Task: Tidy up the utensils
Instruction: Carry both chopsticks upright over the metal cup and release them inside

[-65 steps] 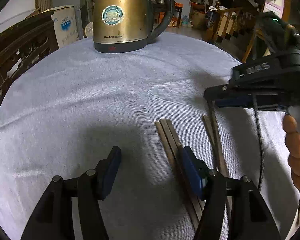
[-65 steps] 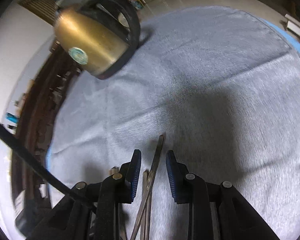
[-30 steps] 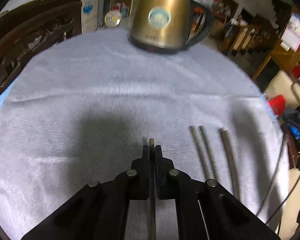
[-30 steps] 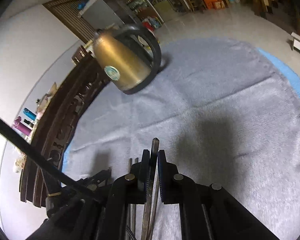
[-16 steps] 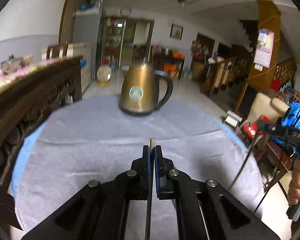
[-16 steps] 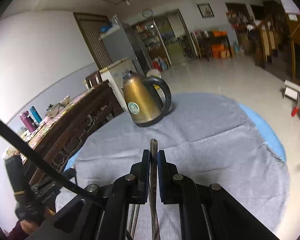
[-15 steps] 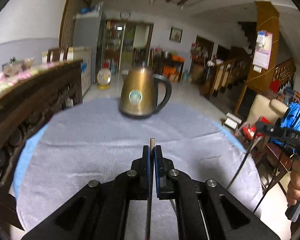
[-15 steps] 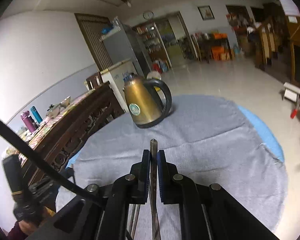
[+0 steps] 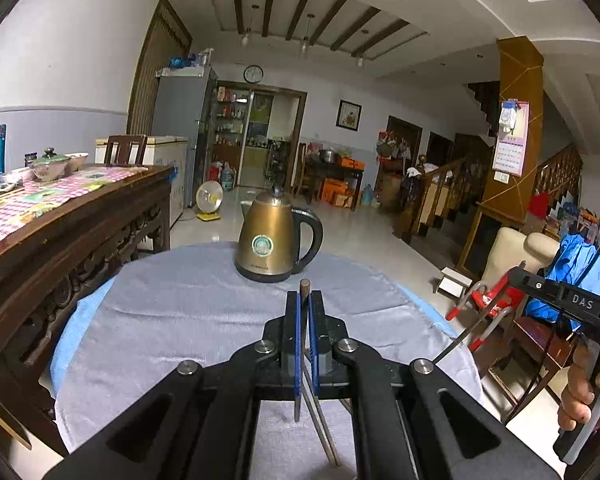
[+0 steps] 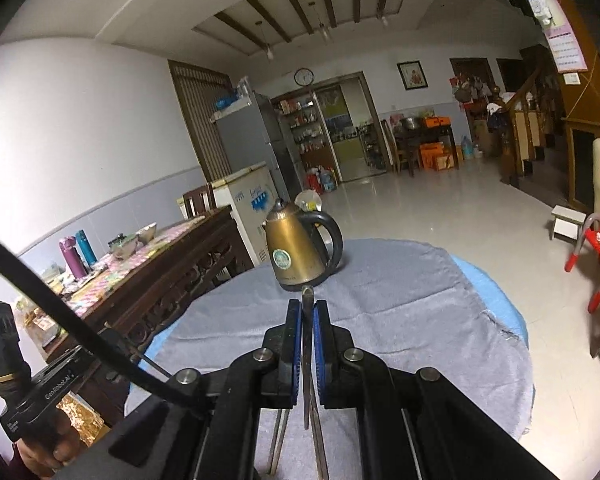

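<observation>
Chopsticks now split between hands and counter. Left chopstick (image 9: 304, 286) pinched in the left fingers (image 9: 299, 312), right chopstick (image 10: 307, 292) pinched in the right fingers (image 10: 299, 320), each tip poking just past the blue pads. Both pairs of fingers clenched tight on their sticks, with no gap at either side.

Two seconds back: spread wide and low over the grey cloth, with sticks lying flat between or beside them. One second back: already shut on one stick each, but tilted down at the cloth. Since then raised and tipped up toward level, hence both views full of room and ceiling beams, with the kettle (image 9: 270, 250) upright at the far edge of the counter (image 9: 172, 304). Held sticks clear of the cloth.

Loose chopsticks (image 9: 326, 436) left lying on the cloth beneath the left fingers, and visible below the right pair too.

Judging by this: pickup done for two sticks, carrying or pairing up likely next. No holder or tray in sight to tell where. Worth watching: thin sticks, apt to pivot or slip between the pads if swung fast.
</observation>
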Available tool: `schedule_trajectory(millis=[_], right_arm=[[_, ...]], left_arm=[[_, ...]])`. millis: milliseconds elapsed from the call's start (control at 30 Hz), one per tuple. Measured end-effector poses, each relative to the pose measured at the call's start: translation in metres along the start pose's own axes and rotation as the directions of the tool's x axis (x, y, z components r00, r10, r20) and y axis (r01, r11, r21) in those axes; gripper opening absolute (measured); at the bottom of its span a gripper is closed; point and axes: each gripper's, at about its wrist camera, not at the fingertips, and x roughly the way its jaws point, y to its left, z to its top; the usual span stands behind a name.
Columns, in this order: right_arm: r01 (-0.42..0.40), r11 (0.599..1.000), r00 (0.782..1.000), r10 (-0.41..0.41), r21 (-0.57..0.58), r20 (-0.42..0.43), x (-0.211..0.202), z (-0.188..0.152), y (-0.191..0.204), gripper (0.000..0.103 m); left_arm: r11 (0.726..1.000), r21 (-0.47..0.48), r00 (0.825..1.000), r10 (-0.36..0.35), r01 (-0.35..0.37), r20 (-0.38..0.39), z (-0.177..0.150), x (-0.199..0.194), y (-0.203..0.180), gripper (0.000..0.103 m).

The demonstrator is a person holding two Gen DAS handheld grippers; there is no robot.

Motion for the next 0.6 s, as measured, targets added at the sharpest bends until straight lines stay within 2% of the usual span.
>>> schedule_trajectory(millis=[267, 600], right_arm=[[-0.036, 0.999, 0.996, 0.038, -0.029, 0.074, -0.044, 0.009, 0.016, 0.006], [-0.107, 0.993, 0.982, 0.113, -0.049, 0.15, -0.093, 0.009, 0.032, 0.006]], left_arm=[[1.0, 0.017, 0.999, -0.01, 0.009, 0.052, 0.007, -0.031, -0.014, 0.004], [0.998, 0.052, 0.991, -0.024, 0.017, 0.134, 0.026, -0.072, -0.035, 0.004]])
